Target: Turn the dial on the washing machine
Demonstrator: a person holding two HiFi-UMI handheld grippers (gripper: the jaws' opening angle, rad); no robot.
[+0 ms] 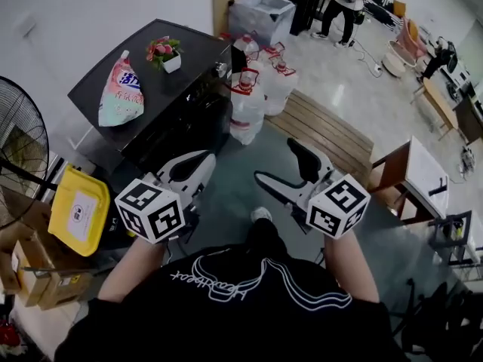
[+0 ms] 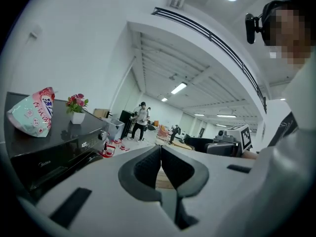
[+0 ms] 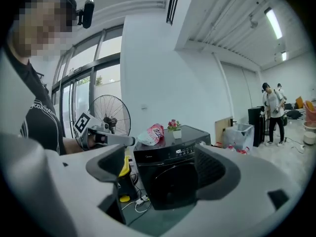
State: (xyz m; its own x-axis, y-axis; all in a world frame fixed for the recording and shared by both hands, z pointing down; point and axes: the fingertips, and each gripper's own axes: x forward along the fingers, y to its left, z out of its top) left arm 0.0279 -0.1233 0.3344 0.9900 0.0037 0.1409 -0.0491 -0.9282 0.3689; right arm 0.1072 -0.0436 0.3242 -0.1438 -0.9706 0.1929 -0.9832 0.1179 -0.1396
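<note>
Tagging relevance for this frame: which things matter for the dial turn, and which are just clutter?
Job in hand:
washing machine
dial
left tongs, shut, empty
right tongs, open, empty

Lying about:
detergent pouch
potted flowers
fan
yellow container
clear jugs

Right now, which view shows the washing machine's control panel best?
The right gripper view: the control panel faces it, display lit. Head view sees the panel steeply from above; left gripper view catches it obliquely at left.
</note>
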